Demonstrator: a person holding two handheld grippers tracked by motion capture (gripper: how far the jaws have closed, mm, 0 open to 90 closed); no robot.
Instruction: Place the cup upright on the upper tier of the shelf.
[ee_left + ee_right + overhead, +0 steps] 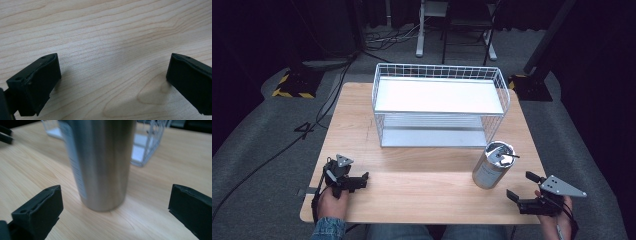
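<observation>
A steel tumbler with a lid stands upright on the wooden table, at the front right, just before a white wire rack. My right gripper lies near the table's front right corner, jaws wide open and aimed at the tumbler. In the right gripper view the tumbler rises a short way ahead of the open right gripper, not touching either jaw. My left gripper rests at the front left, open. In the left gripper view the left gripper has bare wood between its jaws.
The wire rack has two white shelves, both bare, and takes up the table's far half; its corner shows behind the tumbler. Bare wood lies between the two grippers along the front. Cables and stand bases lie on the grey floor around the table.
</observation>
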